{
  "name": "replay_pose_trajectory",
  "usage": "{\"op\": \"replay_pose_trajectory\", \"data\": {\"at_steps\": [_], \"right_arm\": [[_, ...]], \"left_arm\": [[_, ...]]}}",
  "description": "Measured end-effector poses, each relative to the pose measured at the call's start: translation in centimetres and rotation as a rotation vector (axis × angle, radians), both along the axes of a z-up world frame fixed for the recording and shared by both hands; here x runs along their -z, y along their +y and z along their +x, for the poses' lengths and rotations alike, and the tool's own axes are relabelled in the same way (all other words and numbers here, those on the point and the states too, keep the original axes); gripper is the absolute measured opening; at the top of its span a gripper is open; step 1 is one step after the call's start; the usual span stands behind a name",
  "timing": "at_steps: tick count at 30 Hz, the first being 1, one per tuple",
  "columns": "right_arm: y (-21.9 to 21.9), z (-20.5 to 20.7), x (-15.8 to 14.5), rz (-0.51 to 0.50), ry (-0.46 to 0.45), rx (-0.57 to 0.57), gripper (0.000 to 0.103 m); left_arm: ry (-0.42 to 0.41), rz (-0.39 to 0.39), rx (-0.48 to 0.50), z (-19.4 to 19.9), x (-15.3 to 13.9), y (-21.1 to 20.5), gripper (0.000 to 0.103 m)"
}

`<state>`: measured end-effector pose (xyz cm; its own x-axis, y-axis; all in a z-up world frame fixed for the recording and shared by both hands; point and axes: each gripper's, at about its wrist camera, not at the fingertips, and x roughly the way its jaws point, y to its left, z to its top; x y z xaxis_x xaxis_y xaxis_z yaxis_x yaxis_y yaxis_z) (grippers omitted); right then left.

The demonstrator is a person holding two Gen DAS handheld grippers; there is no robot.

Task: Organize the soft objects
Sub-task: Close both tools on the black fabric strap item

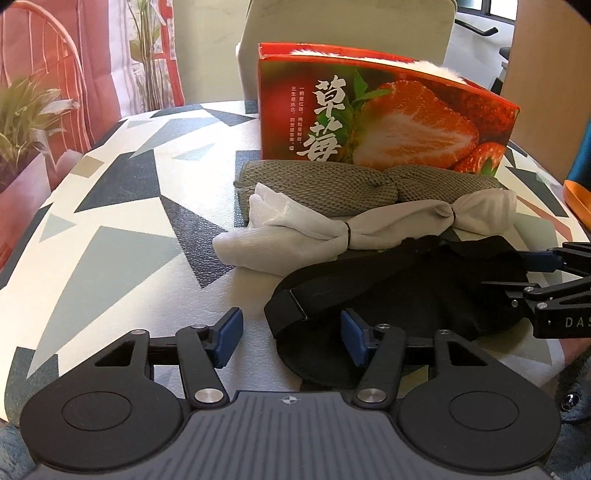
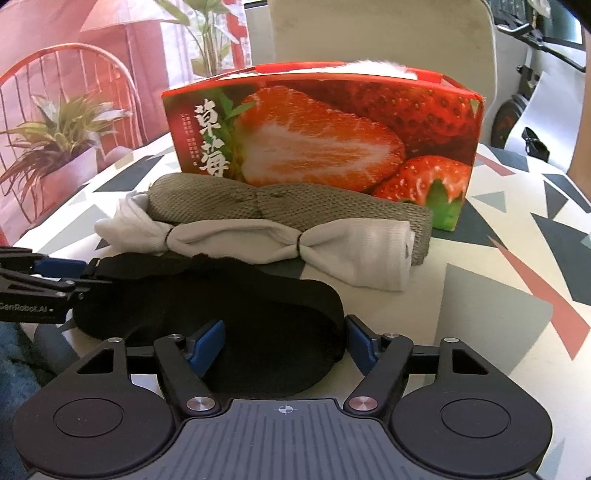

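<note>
A black sleep mask [image 1: 406,291] lies flat on the patterned table, nearest to me. My left gripper [image 1: 291,339] stands open around the mask's left end and strap; its right pad [image 1: 352,341] is over the fabric, its left pad [image 1: 229,338] is clear of it. My right gripper [image 2: 283,343] is open around the mask's [image 2: 221,306] other end, its right pad [image 2: 360,343] at the fabric's edge. Each gripper shows in the other's view: the right gripper [image 1: 517,277] and the left gripper [image 2: 74,277]. Behind the mask lie a tied white sock bundle [image 1: 332,229] and a khaki knitted piece [image 1: 325,184].
A red strawberry carton [image 1: 384,110] stands upright behind the soft items, white fur showing above its top. A pale chair back [image 1: 347,26] rises behind the table [image 1: 110,229]. A potted plant [image 1: 26,122] and a red wire chair stand off the left edge.
</note>
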<state>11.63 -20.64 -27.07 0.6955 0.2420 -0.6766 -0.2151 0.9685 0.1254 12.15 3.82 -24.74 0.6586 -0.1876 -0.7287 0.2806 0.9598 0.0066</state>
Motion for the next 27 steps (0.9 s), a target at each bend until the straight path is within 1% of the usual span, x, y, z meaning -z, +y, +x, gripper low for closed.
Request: {"op": "replay_pose_trajectory", "data": {"at_steps": [5,7,9,10,11,12,15,19,21,25,27], "right_arm": [[-0.1,-0.2,-0.1,0.004,-0.003,0.008,0.058],[-0.3,-0.3,-0.1,0.009,-0.003,0.012,0.053],[-0.4,-0.4,-0.2,0.011,-0.004,0.015,0.05],[-0.4,-0.4,-0.2,0.015,-0.003,0.015,0.049],[-0.4,-0.5,-0.2,0.021,-0.003,0.014,0.047],[-0.4,-0.5,-0.3,0.025,-0.003,0.01,0.045],[-0.2,-0.6,-0.3,0.034,-0.002,-0.011,0.039],[-0.1,-0.8,-0.5,0.028,-0.017,-0.015,0.022],[-0.3,-0.8,-0.7,0.038,-0.025,-0.008,0.016],[-0.9,-1.1,-1.1,0.064,-0.049,0.004,0.012],[-1.1,-1.3,-1.5,0.07,-0.069,0.013,0.01]], "left_arm": [[0.0,0.003,-0.001,-0.1,0.0,-0.1,0.061],[0.0,0.003,-0.001,-0.1,0.0,-0.1,0.061],[-0.001,0.0,0.002,-0.2,0.0,0.0,0.059],[-0.002,-0.005,0.011,-0.2,-0.1,0.0,0.052],[-0.004,-0.009,0.022,-0.3,-0.1,0.0,0.042],[-0.009,-0.007,0.03,-0.4,-0.2,-0.1,0.039],[-0.022,0.001,0.032,-0.6,-0.2,-0.3,0.033],[-0.026,-0.016,0.011,-0.6,-0.4,0.1,0.023],[-0.028,-0.028,0.0,-0.6,-0.5,0.4,0.017],[-0.03,-0.056,-0.011,-0.7,-0.7,0.9,0.012],[-0.048,-0.063,-0.019,-0.9,-1.0,1.0,0.011]]}}
